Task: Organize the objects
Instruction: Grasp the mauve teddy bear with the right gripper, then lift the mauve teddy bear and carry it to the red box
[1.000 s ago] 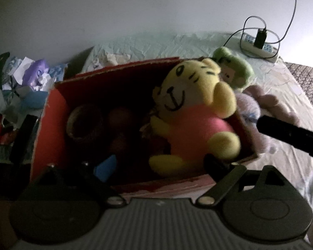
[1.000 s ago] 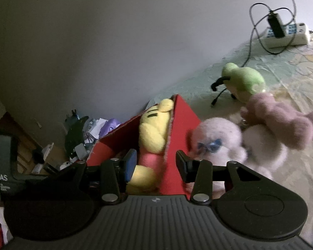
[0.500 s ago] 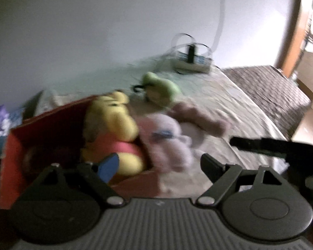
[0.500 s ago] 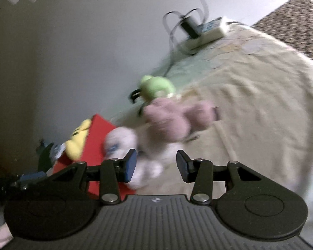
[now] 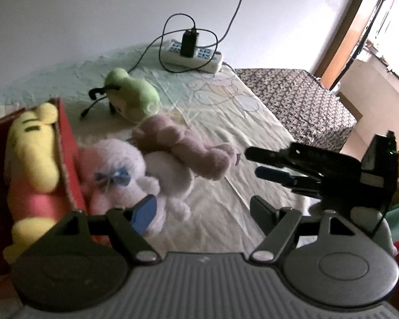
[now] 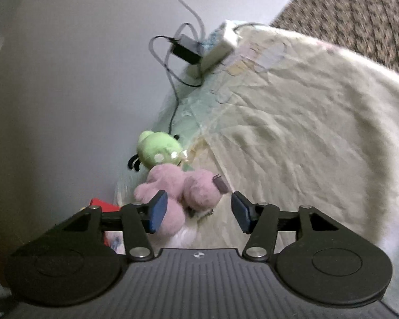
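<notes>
A red box (image 5: 66, 143) stands at the left on the bed, with a yellow bear in a pink shirt (image 5: 32, 154) inside it. Against the box lies a pale plush with a blue bow (image 5: 119, 170), and a mauve plush (image 5: 183, 148) rests on it. Farther back sits a green plush (image 5: 131, 95). My left gripper (image 5: 203, 210) is open and empty over the sheet. My right gripper (image 5: 254, 160) comes in from the right, just short of the mauve plush. In the right wrist view, the right gripper (image 6: 199, 207) is open with the mauve plush (image 6: 188, 186) just ahead of it. The green plush (image 6: 157, 151) lies beyond.
A white power strip (image 5: 191, 53) with a black charger and looped cable lies at the bed's far edge by the wall. A dark patterned cover (image 5: 300, 98) spreads to the right, with a doorway behind it. Wrinkled pale sheet (image 6: 292, 133) fills the right side.
Both views have swung from the red box to the plush toys on the bed. My right gripper has moved up to the mauve plush and its fingers stand a little wider.
</notes>
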A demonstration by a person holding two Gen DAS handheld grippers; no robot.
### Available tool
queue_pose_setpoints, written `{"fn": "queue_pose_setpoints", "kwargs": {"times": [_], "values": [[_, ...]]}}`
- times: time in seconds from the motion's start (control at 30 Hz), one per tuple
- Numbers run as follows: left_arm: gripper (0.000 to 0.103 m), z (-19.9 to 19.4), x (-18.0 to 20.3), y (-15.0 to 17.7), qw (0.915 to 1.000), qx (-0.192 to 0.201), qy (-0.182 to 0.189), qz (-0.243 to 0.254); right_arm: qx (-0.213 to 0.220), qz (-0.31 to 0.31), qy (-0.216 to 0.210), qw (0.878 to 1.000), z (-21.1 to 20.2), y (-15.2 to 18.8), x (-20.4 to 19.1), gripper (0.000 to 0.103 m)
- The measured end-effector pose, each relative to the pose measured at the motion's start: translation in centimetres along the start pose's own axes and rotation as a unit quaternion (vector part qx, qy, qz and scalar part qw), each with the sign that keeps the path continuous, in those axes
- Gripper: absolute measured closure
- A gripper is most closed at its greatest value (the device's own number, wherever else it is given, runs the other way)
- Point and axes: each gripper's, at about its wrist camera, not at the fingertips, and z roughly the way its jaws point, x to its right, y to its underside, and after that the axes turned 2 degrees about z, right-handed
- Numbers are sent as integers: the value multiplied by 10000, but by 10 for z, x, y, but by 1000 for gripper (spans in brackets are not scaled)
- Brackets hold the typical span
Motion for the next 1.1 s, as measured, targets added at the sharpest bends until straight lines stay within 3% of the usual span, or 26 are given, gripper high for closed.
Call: {"fn": "queue_pose_setpoints", "kwargs": {"times": [0.23,0.3,0.33,0.43,0.63,0.87,1.0,1.1], "values": [[22,21,-4,-4,9996,-170,-29,-239,-257,929,-333,9948,43,-9,13,41],[22,25,-6,-3,9993,-229,-71,-280,-321,870,-369,9950,51,-8,11,53],[22,26,-7,-2,9992,-251,-92,-288,-382,801,-351,9954,55,-9,9,67],[22,29,-9,-1,9990,-292,-96,-322,-464,829,-473,9944,51,-7,12,69],[22,33,-9,6,9984,-430,51,-355,-564,559,-534,9954,19,-2,21,70],[22,44,-1,23,9954,-763,456,-344,-638,-382,-122,9972,-38,13,27,70],[22,59,3,31,9901,-1054,789,-490,-835,-912,215,9921,-67,22,33,69],[22,71,11,35,9880,-1219,835,-445,-1079,-1149,367,9868,-80,29,38,67]]}}
